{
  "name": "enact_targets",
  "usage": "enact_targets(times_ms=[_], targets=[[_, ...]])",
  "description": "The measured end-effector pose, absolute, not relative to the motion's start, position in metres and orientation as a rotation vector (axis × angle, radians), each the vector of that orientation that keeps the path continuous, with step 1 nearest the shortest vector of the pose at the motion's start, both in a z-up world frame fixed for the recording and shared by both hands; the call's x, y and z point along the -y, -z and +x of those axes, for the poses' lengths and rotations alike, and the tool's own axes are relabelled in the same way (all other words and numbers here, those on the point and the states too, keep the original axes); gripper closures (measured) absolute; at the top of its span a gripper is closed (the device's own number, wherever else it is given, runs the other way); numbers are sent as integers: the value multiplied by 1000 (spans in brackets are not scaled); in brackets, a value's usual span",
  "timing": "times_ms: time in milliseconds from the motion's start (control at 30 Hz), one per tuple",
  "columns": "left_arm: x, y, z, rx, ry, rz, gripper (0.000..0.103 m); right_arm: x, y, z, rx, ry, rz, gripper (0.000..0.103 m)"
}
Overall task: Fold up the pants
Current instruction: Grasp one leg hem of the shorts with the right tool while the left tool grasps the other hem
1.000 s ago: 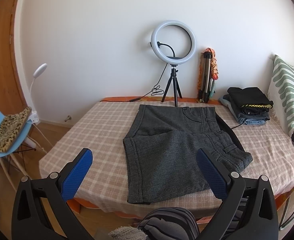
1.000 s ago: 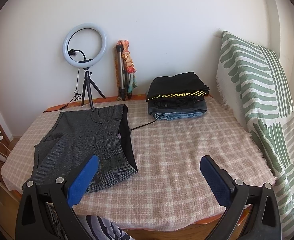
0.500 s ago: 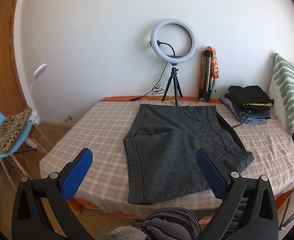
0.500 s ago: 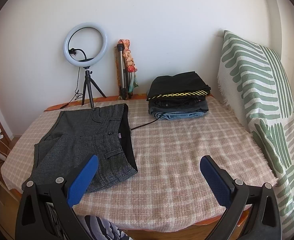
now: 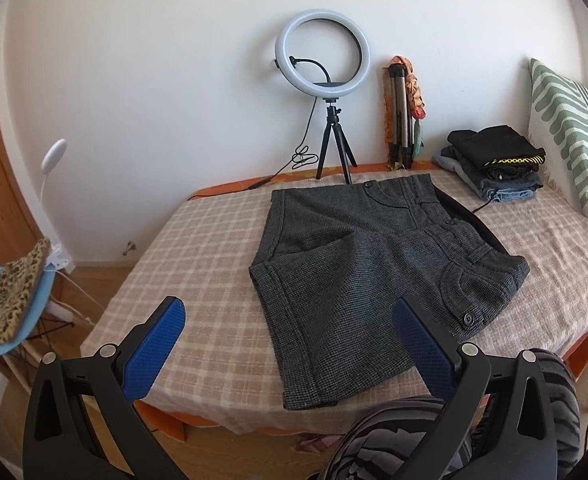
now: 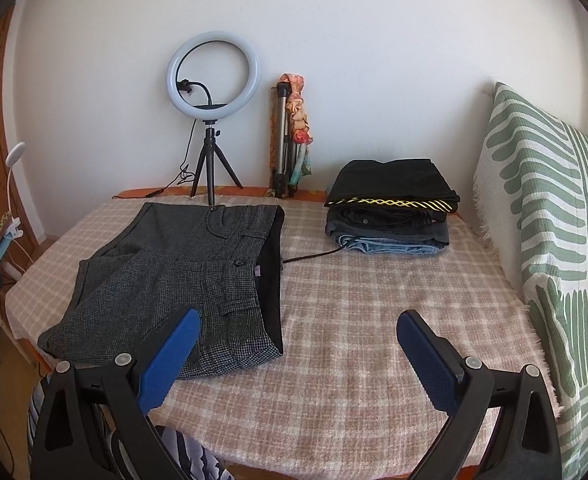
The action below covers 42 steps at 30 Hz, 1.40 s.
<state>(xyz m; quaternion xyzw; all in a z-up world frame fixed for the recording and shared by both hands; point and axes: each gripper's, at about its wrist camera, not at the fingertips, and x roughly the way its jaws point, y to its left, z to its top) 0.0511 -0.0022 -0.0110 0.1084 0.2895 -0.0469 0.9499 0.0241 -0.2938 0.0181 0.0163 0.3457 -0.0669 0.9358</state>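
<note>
Dark grey tweed pants (image 5: 358,264) lie folded on the pink checked bed cover (image 5: 197,264), waistband toward the wall. They also show in the right wrist view (image 6: 181,272), at the left. My left gripper (image 5: 289,344) is open and empty, held above the near bed edge just in front of the pants' near hem. My right gripper (image 6: 300,356) is open and empty, held above the bare cover (image 6: 374,320) to the right of the pants.
A stack of folded clothes (image 6: 390,208) sits at the back right, with a cable running from it. A ring light on a tripod (image 5: 326,80) and a folded tripod (image 5: 402,120) stand by the wall. A green-striped pillow (image 6: 546,216) leans at right. A blue chair (image 5: 9,296) stands at left.
Both grippers have moved a little forward toward the bed. The pants lie as before. Both grippers remain open.
</note>
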Motion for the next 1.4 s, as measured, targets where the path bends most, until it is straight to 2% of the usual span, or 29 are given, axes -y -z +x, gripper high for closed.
enact_targets(times_ms=[67,100,233,267,333,367,433,533,600,833,1033,1200,1233,1267,1400], targets=[[-2,22,54,-609,116,255,0,289,-11,33,-738,86,-46,12],[-4,27,55,-622,134,271,3,286,-7,38,-752,51,-84,13],[-7,47,56,-666,200,319,20,274,12,51,-784,-93,-206,16],[-7,52,56,-687,226,325,23,271,17,55,-792,-125,-228,19],[-6,62,58,-726,280,326,37,266,28,63,-831,-194,-265,26],[-6,67,59,-747,306,323,40,262,34,66,-849,-233,-288,29],[-5,78,61,-794,355,319,54,254,46,70,-877,-290,-359,33],[-1,92,62,-844,408,338,63,243,65,80,-930,-350,-460,41],[1,100,63,-864,438,351,63,241,74,87,-962,-390,-486,44],[8,115,66,-890,471,447,63,229,107,103,-1025,-498,-629,45],[-29,107,100,-924,424,232,63,217,130,111,-1044,-520,-727,45],[-37,112,108,-937,405,253,63,214,138,115,-1049,-520,-754,45],[-37,113,109,-946,405,254,63,214,137,114,-1051,-525,-754,46],[-38,115,111,-957,402,243,63,213,136,113,-1053,-534,-750,53],[-42,124,121,-989,380,192,63,212,133,114,-1056,-519,-736,63]])
